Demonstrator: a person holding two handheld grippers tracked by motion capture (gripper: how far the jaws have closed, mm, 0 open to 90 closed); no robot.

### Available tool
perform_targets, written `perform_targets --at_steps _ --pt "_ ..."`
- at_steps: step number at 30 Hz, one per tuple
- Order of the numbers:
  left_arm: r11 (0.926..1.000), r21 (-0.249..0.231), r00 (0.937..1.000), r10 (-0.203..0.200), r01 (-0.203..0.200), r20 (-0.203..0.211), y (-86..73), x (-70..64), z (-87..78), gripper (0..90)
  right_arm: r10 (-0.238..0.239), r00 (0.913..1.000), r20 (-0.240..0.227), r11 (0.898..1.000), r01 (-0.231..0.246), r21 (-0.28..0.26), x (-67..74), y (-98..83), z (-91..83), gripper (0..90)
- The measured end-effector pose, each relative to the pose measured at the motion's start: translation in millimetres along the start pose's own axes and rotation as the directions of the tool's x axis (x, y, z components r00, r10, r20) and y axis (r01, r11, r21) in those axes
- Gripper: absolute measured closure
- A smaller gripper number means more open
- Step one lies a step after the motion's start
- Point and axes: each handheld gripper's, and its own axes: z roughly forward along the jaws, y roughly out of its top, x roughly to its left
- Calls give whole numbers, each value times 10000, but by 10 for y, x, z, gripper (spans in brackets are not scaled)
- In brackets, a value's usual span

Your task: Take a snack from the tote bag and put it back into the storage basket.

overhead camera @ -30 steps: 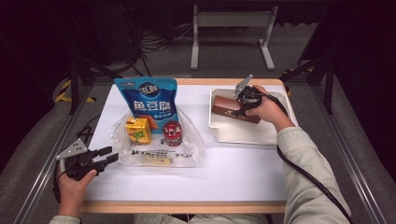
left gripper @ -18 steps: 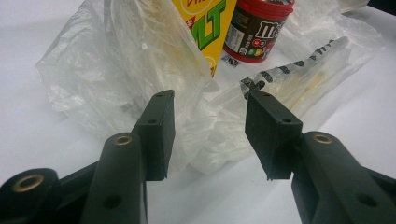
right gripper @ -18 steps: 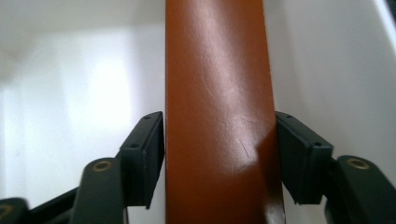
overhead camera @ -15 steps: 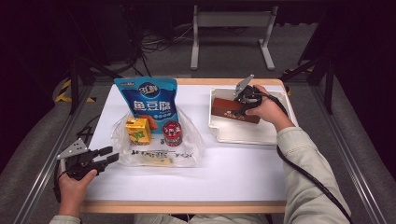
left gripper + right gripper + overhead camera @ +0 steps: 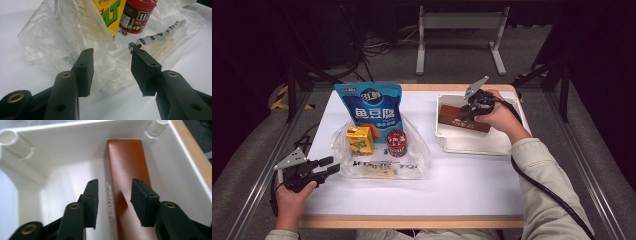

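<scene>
The brown box (image 5: pixel 463 118) lies flat in the white tray (image 5: pixel 472 145) at the tabletop's (image 5: pixel 462 185) far right corner, along the tray's far side. Compared with a second ago it has not moved, but the right tongs (image 5: pixel 466 109) have: they now sit a little higher above it, and their jaws have just been closing. In the right gripper view the box (image 5: pixel 128 185) runs away beneath the jaws, which stand apart and above it, with the pads (image 5: pixel 145 202) pressing on nothing. So, as I judge it, the box has been set down in the tray and let go, and the right hand (image 5: pixel 497 116) is drawing off for the next item.

The left tongs (image 5: pixel 327 166) rest near the tabletop's near left corner in the left hand (image 5: pixel 292 197), unmoved from a second ago. Their jaws stand open, pointing at the crumpled clear plastic bag (image 5: pixel 82 50) and gripping nothing.

Count: 1 brown box, 1 white tray, 1 clear plastic bag (image 5: pixel 382 160), and on or beside the bag 1 blue snack pouch (image 5: pixel 369 107), 1 yellow drink carton (image 5: pixel 359 140) and 1 red can (image 5: pixel 397 143). That makes 3 items left at the bag, near the tabletop's left middle, and 1 in the tray.
</scene>
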Motion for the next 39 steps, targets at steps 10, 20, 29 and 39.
perform_targets --at_steps 10,20,29,39 --pt "10000 -15 10000 45 -45 19 4 4 7 544 166 9978 -646 9993 -143 359 84 -38 69 858" --pt "10000 69 10000 71 -71 34 3 1 7 546 389 9992 45 9957 -392 845 -20 -185 58 894" --pt "9999 41 9999 99 -99 34 3 0 8 546 533 9966 625 9922 -599 1089 -114 -291 45 896" --pt "9999 68 10000 83 -83 15 2 0 4 546 651 9891 1318 9892 -813 1221 -184 -338 18 897"
